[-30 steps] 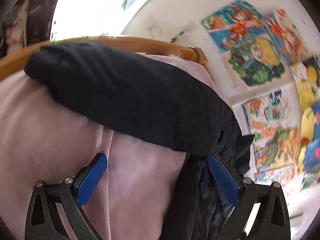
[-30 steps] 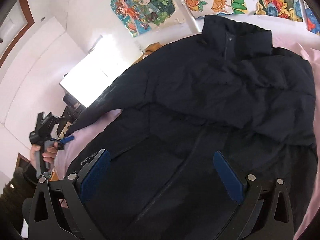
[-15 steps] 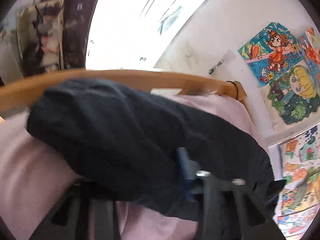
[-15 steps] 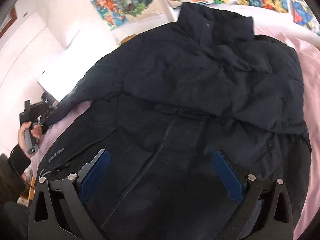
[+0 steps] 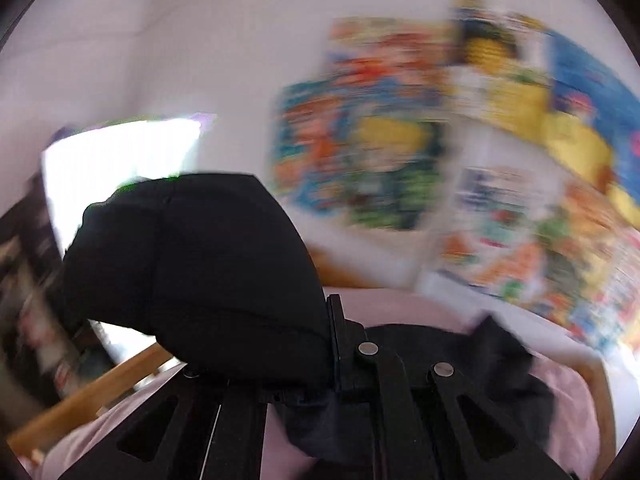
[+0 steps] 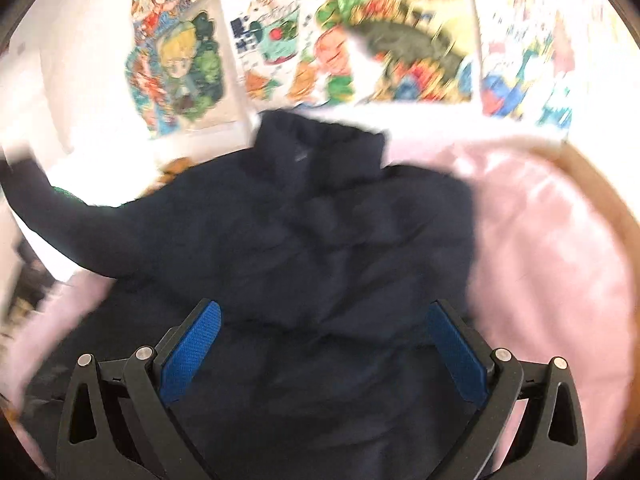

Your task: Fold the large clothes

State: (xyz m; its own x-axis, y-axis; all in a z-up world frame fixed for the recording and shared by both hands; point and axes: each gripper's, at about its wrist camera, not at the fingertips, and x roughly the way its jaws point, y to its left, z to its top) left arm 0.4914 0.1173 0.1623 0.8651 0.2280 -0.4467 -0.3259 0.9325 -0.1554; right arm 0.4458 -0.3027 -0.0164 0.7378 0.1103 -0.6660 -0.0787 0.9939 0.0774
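A dark navy padded jacket lies spread on a pink bedsheet, collar towards the wall. My left gripper is shut on the jacket's left sleeve and holds it lifted off the bed; the sleeve end bulges over the fingers. In the right wrist view that sleeve rises to the left. My right gripper is open and empty, hovering over the jacket's lower body, blue pads apart.
A wooden bed frame edges the pink sheet, also at the right. Colourful cartoon posters cover the white wall behind the bed. A bright window is to the left.
My left gripper closed on the sleeve and lifted it up and across, with fast motion blur. My right gripper stayed open and moved over the jacket towards the collar.
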